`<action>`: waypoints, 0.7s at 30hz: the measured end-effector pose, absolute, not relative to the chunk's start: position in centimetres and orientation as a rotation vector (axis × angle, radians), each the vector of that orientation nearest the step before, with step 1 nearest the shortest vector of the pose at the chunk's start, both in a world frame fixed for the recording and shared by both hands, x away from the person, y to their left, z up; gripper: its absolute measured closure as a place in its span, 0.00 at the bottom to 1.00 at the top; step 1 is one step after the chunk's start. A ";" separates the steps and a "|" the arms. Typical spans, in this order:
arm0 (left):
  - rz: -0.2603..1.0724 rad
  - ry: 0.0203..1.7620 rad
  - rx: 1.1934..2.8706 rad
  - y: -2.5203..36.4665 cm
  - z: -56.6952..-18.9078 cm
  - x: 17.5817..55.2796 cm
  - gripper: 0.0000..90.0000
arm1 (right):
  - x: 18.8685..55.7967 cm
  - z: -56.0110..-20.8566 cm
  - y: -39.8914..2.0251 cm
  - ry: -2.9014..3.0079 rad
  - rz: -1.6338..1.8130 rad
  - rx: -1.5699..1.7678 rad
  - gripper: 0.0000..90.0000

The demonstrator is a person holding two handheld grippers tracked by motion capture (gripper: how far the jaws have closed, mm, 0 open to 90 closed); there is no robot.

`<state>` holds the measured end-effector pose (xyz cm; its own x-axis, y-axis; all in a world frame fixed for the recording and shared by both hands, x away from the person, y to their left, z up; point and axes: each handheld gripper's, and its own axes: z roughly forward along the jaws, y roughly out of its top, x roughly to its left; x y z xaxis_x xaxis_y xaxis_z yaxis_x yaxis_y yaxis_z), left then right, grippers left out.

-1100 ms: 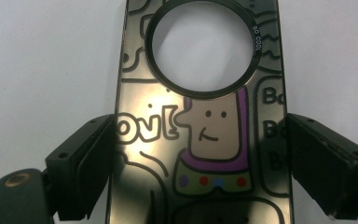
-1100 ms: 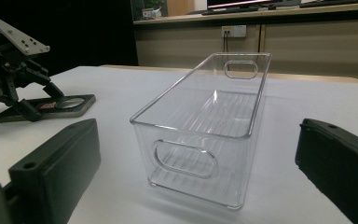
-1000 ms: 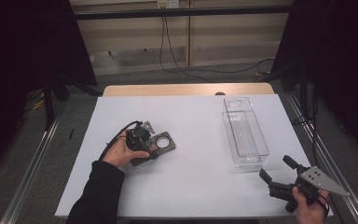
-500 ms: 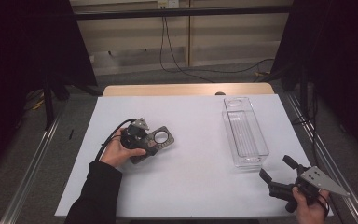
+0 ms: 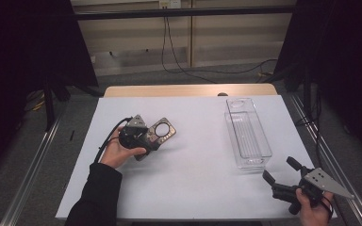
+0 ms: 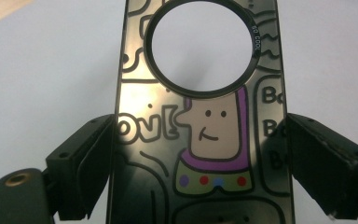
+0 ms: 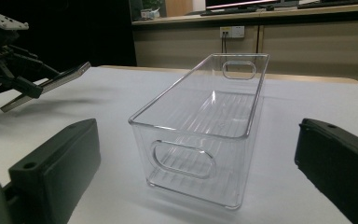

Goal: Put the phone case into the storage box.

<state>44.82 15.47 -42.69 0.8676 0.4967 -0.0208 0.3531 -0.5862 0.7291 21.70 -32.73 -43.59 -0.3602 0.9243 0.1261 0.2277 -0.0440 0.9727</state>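
While we hold the phone case (image 6: 200, 140) above the table (image 5: 198, 160), clamped by its edges in the left hand-held gripper (image 5: 143, 136), it may slip sideways; the right hand-held gripper (image 5: 283, 181) waits spread apart near the bin (image 5: 247, 134).

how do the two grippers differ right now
The left gripper is shut on a flat dark plate with a round hole and holds it raised off the white table; the right gripper is open and holds nothing. The left is at the table's left middle, the right at its near right corner, facing the clear bin. Each is held in one hand.
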 end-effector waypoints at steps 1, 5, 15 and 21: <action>0.235 0.611 2.246 15.5 -42.6 44.8 0.14 | 21.7 -43.6 -32.7 1.618 1.447 1.235 0.00; 0.272 0.603 2.221 15.5 -42.3 44.6 0.14 | 21.7 -43.6 -32.8 1.626 1.433 1.233 0.00; 0.326 0.642 2.101 16.1 -41.6 44.7 0.14 | 21.7 -43.6 -32.8 1.622 1.421 1.233 0.00; 0.351 0.650 2.023 16.7 -40.8 44.5 0.14 | 21.7 -43.6 -32.8 1.622 1.419 1.232 0.00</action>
<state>44.48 16.65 -40.79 0.8175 0.5757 -0.0149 0.3036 -0.4087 0.8607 21.68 -32.84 -43.61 -0.3495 0.9308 0.1075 0.2304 -0.0259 0.9727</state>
